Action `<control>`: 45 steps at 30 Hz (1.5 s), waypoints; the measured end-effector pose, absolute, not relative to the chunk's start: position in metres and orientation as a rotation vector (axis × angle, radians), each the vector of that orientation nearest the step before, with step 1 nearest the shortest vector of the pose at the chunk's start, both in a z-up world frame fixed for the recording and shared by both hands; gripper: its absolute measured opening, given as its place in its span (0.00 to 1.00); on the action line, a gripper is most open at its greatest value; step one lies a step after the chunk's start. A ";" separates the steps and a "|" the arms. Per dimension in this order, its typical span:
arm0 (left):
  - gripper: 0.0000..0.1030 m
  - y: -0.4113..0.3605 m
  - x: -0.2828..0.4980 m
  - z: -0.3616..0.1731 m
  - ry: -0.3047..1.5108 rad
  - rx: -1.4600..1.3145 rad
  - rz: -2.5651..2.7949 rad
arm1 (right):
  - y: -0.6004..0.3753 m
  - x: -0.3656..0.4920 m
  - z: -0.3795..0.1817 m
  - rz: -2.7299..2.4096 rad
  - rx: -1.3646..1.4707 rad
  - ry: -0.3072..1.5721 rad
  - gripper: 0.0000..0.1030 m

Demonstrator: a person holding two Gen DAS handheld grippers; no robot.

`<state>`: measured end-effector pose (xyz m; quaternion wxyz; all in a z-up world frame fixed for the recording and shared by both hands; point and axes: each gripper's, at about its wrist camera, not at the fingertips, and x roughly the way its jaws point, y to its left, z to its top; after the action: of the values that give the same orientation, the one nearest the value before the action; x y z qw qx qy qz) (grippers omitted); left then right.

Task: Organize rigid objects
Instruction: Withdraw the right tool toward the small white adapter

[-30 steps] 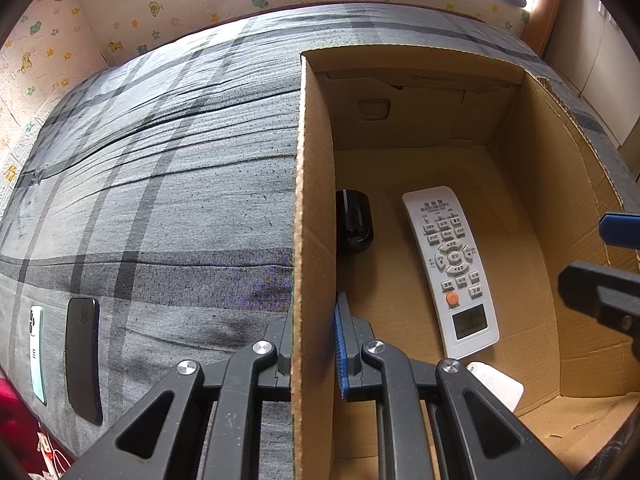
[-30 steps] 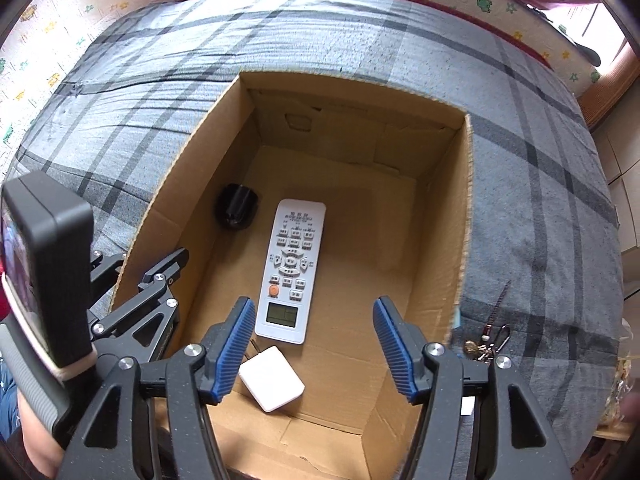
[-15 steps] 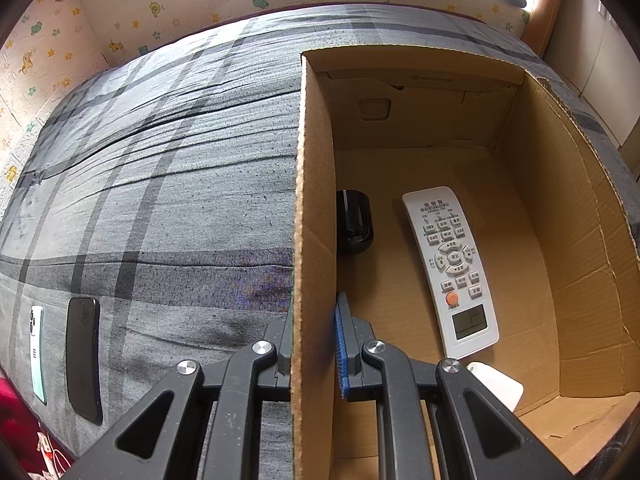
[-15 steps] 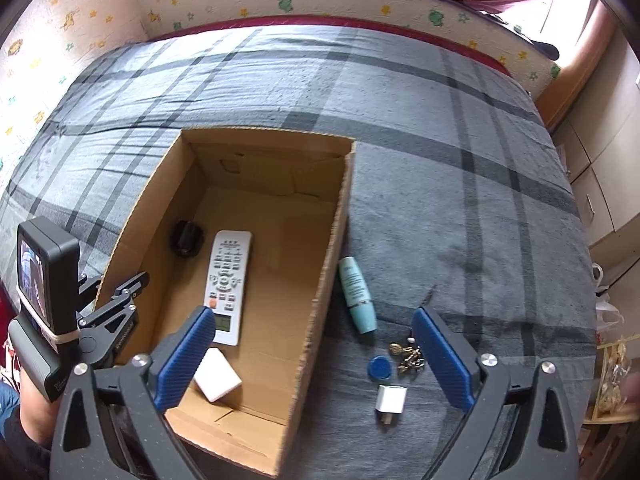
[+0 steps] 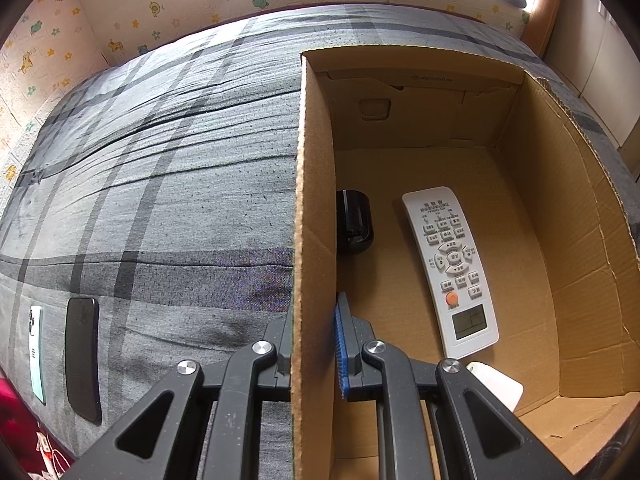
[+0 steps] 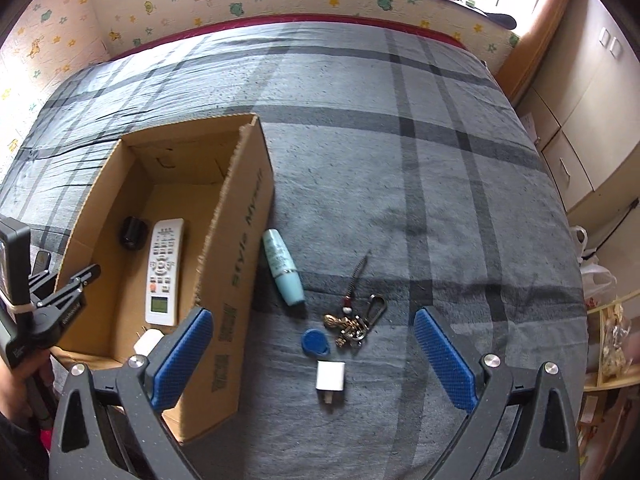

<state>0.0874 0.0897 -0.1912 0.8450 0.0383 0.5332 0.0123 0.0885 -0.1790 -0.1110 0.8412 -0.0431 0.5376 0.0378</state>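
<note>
Bed bears brown, open cardboard box (image 6: pixel 240 264).

The bed cover (image 6: pixel 400 184) is grey, crossed by darker grey and black plaid stripes. The cardboard box (image 5: pixel 312 208) is plain brown, with green lettering on its outer side in the right wrist view. Inside it lie a white remote control (image 5: pixel 452 272) with grey buttons, one orange button and a greenish-grey screen, a glossy black cylindrical object (image 5: pixel 354 222), and a white charger (image 5: pixel 496 386). On the cover beside the box are a pale turquoise tube (image 6: pixel 282 266), a blue round tag (image 6: pixel 315 342), a brass-coloured keychain (image 6: pixel 352 326) and a white plug adapter (image 6: pixel 330 376). Left of the box lie a black phone (image 5: pixel 82 358) and a mint-green phone (image 5: pixel 36 354). The wall border (image 6: pixel 280 4) is cream with yellow stars and green frogs. Both grippers are black with blue pads (image 6: pixel 444 358).
</note>
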 end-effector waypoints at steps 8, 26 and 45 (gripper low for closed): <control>0.15 0.089 0.086 -0.191 1.122 0.087 0.028 | -0.209 0.076 -0.129 0.030 -0.031 1.131 1.00; 0.15 0.086 0.085 -0.193 1.120 0.093 0.035 | -0.232 0.062 -0.211 0.008 0.008 1.201 1.00; 0.15 0.078 0.083 -0.192 1.116 0.100 0.046 | -0.219 0.063 -0.243 0.095 0.017 1.257 0.58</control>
<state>0.0827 0.0780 -0.1918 0.8468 0.0473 0.5293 0.0219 0.0626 -0.2189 -0.2432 0.8079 0.0078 0.5876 0.0444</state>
